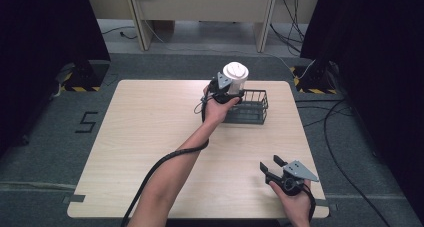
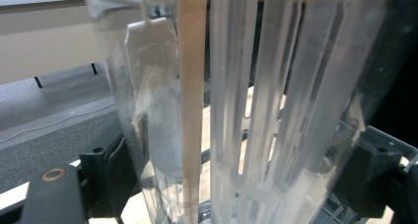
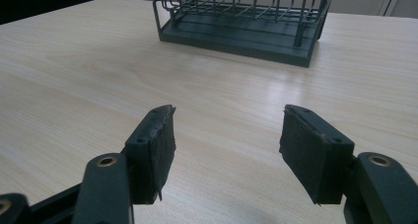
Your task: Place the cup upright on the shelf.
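Observation:
A clear ribbed plastic cup [image 1: 235,79] with a white lid is held above the left end of a dark wire basket [image 1: 252,109] at the table's far middle. My left gripper [image 1: 226,89] is shut on the cup. In the left gripper view the cup's ribbed wall [image 2: 256,115] stands close between the jaws, its base over the basket. My right gripper [image 1: 273,166] rests open near the table's front right edge with nothing between its pads [image 3: 155,145]. The basket [image 3: 246,21] stands ahead of it in the right gripper view, with the cup's base seen through the wires.
The light wooden table [image 1: 150,137] has free room on its left and middle. A cable [image 1: 165,159] trails along the left forearm. Beyond the table stand dark curtains at both sides and cables on the grey floor [image 1: 330,117].

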Motion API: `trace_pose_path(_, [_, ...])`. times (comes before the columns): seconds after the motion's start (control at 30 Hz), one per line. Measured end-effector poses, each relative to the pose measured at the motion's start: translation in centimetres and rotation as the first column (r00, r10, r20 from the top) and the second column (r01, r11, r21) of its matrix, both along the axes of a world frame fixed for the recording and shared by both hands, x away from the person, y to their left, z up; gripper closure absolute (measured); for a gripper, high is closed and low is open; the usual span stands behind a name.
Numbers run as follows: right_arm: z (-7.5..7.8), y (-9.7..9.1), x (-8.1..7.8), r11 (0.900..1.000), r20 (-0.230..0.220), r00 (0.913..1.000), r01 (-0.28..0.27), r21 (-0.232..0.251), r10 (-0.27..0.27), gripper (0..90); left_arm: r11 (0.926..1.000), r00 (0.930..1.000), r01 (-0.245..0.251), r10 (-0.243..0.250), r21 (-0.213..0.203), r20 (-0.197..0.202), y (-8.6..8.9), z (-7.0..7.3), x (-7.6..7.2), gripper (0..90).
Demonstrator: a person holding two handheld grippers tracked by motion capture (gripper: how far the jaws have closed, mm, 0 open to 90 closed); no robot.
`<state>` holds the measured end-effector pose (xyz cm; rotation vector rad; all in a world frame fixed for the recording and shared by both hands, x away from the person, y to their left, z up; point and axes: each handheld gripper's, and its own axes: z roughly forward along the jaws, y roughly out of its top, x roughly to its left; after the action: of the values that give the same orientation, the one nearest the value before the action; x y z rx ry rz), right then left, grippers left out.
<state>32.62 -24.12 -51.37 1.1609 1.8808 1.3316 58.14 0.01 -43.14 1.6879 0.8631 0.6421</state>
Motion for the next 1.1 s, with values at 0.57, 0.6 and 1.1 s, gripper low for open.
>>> trace_pose_path(0.57, [0.0, 0.2, 0.2, 0.9999, 0.001, 0.9999, -0.013, 0.002, 0.013, 38.3, 0.9999, 0.9997, -0.004, 0.004, 0.012, -0.023, -0.3, -1.0, 0.1, 16.8])
trace_pose_path(0.6, [0.0, 0.2, 0.2, 0.9999, 0.001, 0.9999, -0.014, 0.002, 0.014, 38.4, 0.9999, 0.9997, -0.003, 0.003, 0.010, -0.023, -0.3, -1.1, 0.1, 16.8])
trace_pose_path(1.1, [0.0, 0.3, 0.3, 0.9999, -0.012, 0.9998, -0.017, 0.004, 0.017, 37.6, 0.9994, 0.9998, 0.018, -0.018, 0.029, -0.009, 0.4, -1.2, -0.1, 14.6])
